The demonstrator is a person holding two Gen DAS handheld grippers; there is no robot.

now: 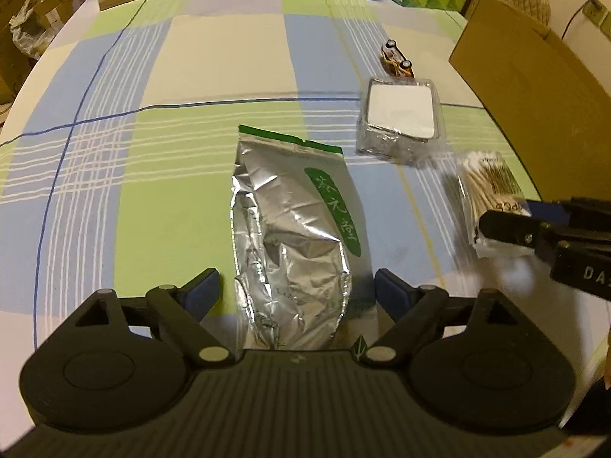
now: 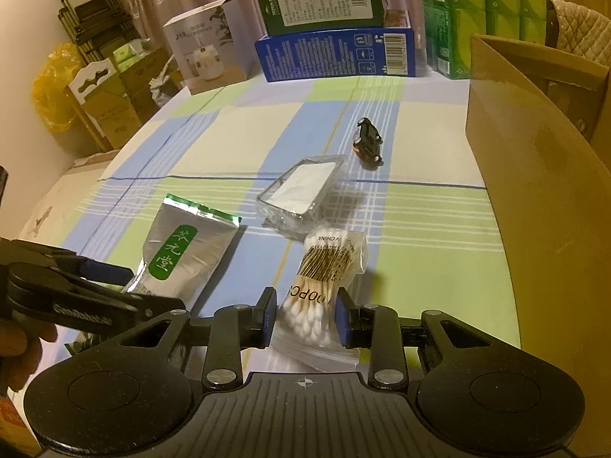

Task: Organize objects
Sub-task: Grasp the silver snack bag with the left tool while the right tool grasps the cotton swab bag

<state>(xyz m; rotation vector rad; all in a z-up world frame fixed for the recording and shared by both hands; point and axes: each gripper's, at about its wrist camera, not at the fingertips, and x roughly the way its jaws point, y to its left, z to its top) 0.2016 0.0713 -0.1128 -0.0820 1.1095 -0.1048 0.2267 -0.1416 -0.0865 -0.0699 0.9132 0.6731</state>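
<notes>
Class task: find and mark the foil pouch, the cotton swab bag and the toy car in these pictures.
foil pouch (image 1: pixel 294 236), left wrist view, crinkled silver middle
cotton swab bag (image 2: pixel 324 271), right wrist view, barcode label over the sticks
toy car (image 2: pixel 367 142), right wrist view, dark underside

The right tongs (image 2: pixel 304 318) straddle the cotton swab bag (image 2: pixel 324 286), seemingly pressing its sides.

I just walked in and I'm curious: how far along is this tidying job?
Barely begun, it seems. All four loose things lie on the tablecloth. In hand: the right hand-held gripper brackets the cotton swab bag; whether it grips yet is unclear. The left hand-held gripper is open around the silver tea pouch. Left: the clear plastic box and toy car. The cardboard box may be their destination.
</notes>
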